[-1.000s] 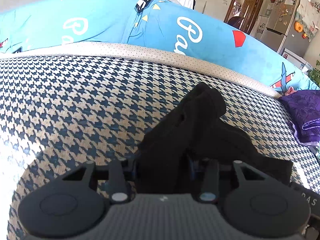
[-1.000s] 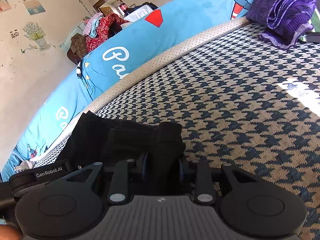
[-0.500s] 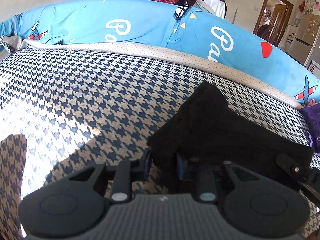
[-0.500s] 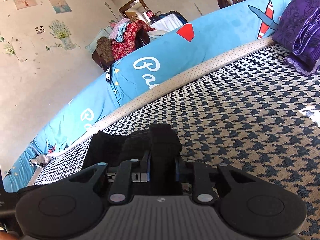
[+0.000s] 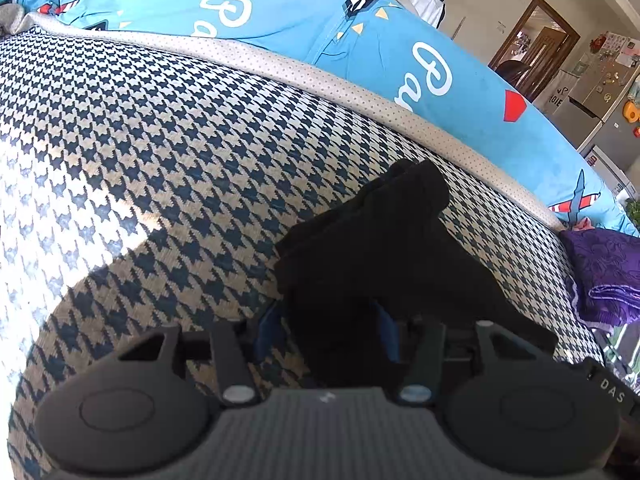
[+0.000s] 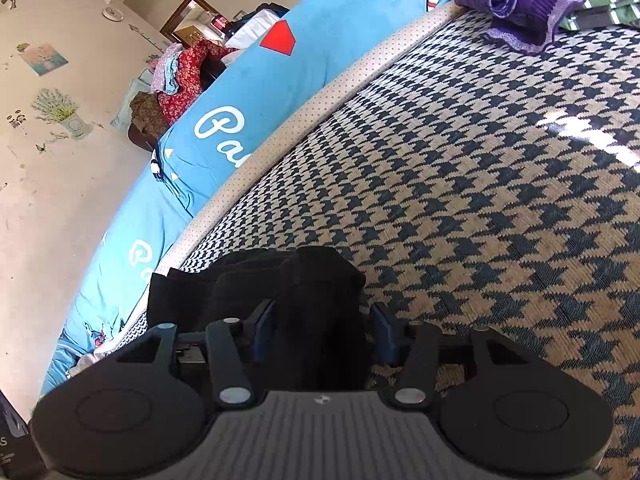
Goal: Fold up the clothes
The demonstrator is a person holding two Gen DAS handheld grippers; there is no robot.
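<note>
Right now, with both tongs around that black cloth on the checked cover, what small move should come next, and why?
Probably draw both tongs straight back off the black garment. The left tongs and right tongs are opening, the cloth lies between loosened pads, and it rests folded on the houndstooth cover. Backing away without lifting should leave the fold undisturbed.

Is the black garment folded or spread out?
Folded: the black garment lies bunched in stacked layers on the checked cover, not flat.
</note>
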